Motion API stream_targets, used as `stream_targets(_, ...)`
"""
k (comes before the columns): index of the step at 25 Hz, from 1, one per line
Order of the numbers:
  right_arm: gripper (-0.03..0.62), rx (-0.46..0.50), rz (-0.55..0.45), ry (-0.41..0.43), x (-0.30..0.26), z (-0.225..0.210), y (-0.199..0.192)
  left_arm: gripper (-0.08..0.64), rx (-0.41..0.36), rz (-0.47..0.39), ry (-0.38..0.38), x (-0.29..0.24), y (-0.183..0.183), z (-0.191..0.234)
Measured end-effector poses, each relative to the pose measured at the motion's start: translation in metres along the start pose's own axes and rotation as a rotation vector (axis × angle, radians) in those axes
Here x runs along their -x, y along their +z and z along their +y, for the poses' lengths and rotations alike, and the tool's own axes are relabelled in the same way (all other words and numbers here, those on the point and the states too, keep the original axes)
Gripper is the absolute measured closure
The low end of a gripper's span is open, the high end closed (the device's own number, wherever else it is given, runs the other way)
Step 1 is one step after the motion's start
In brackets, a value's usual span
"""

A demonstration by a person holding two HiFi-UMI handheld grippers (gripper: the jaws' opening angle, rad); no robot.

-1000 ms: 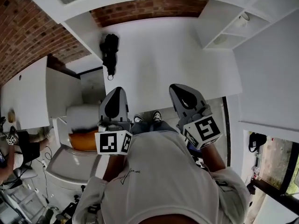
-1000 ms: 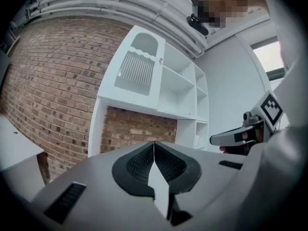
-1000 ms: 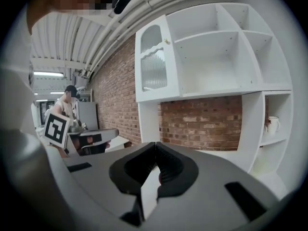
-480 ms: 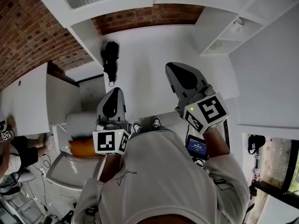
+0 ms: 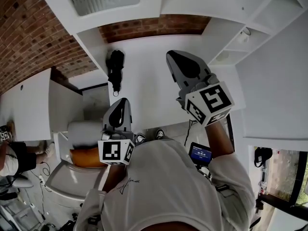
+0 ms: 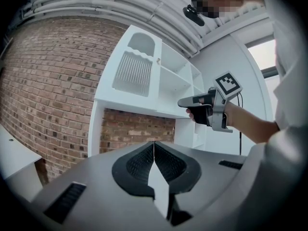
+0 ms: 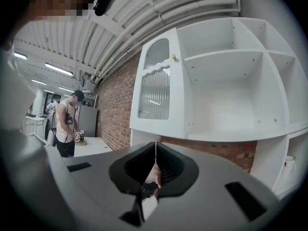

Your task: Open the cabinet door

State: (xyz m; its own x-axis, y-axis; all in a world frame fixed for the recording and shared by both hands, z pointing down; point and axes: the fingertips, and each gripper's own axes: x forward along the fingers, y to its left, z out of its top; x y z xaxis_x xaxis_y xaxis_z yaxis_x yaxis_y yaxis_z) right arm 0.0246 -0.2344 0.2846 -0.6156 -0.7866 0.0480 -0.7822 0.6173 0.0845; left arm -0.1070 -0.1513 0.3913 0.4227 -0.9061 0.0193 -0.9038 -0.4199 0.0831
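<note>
Right claw [image 7: 155, 148] risen, shut, cabinet door [image 7: 156, 83] ahead, above-left, apart

Wearing white short-sleeve tee [image 5: 168, 177], script print [image 5: 129, 184] showing lower left, grey left gripper [image 5: 122, 101] and right gripper [image 5: 171, 57] carrying black-white marker cubes [image 5: 115, 150]

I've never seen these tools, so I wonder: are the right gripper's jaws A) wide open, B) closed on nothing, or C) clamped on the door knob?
B: in its own view the right gripper shows jaws meeting in a thin line, with the cabinet door and its knob apart from them.
</note>
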Motion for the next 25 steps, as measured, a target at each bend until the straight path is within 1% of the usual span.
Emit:
stream_targets(7,0.565,0.029,-0.037,-0.005,-0.013,-0.017,0.03,0.541,0.004,-0.006,-0.011,-0.006,0.003,-0.007)
stream_targets(13,0.564,0.028,-0.074,0.013,-0.024,-0.026,0.052,0.541,-0.004,0.027,-0.058,-0.012,-0.003,-0.022)
stream_targets(18,0.561,0.045,-0.098,-0.009,-0.034,-0.036,0.074,0.541,-0.004,0.024,-0.062,-0.016,-0.002,-0.026)
stream_targets(19,0.553,0.044,-0.101,-0.013,-0.037,-0.039,0.078,0.541,-0.007,0.024,-0.063,-0.018,-0.001,-0.027)
stream_targets(21,0.532,0.032,-0.113,-0.02,-0.044,-0.044,0.085,0.541,-0.012,0.025,-0.064,-0.02,-0.001,-0.028)
stream_targets(25,0.525,0.015,-0.144,-0.051,-0.057,-0.056,0.098,0.541,-0.014,0.035,-0.069,-0.021,-0.004,-0.03)
